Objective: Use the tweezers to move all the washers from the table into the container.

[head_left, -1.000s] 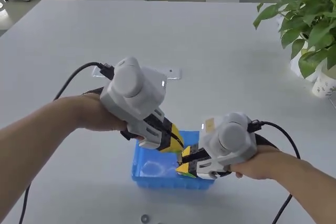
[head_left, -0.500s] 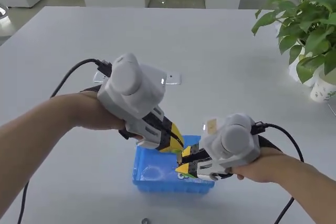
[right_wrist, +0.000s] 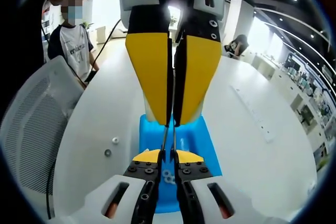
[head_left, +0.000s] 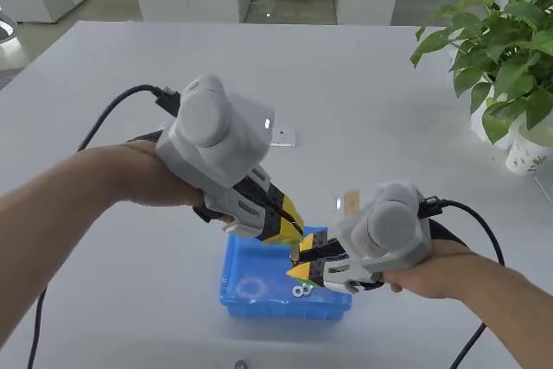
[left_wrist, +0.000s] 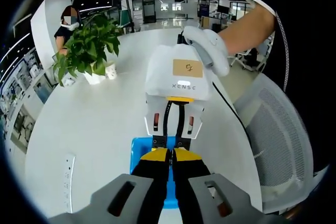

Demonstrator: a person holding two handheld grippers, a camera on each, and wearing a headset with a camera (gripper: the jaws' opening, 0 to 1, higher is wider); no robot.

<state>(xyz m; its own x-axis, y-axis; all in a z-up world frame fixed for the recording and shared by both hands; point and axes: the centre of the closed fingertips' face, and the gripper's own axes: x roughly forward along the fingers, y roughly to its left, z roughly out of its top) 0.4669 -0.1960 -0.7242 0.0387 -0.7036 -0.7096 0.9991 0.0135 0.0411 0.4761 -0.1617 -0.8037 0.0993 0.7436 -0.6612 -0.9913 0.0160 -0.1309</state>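
**Holding the tweezers over the blue container**

Washers lie in a small cluster on the floor of the blue container, near its front wall. In the right gripper view, two more washers sit on the table just beside the container, close to each other but apart. The head view shows another at the very bottom edge, in front of the container.

The tweezers hang above the container. Their thin metal blades run out from between the yellow jaws of my left gripper, which are closed tight on them. The blade tips reach down to my right gripper, whose jaws are drawn nearly together on either side of the tips. I cannot tell whether they actually pinch the blades.

The two grippers meet nose to nose over the container's right half, the left one angled down from above and the right one lying lower. A potted plant stands at the table's far right edge.
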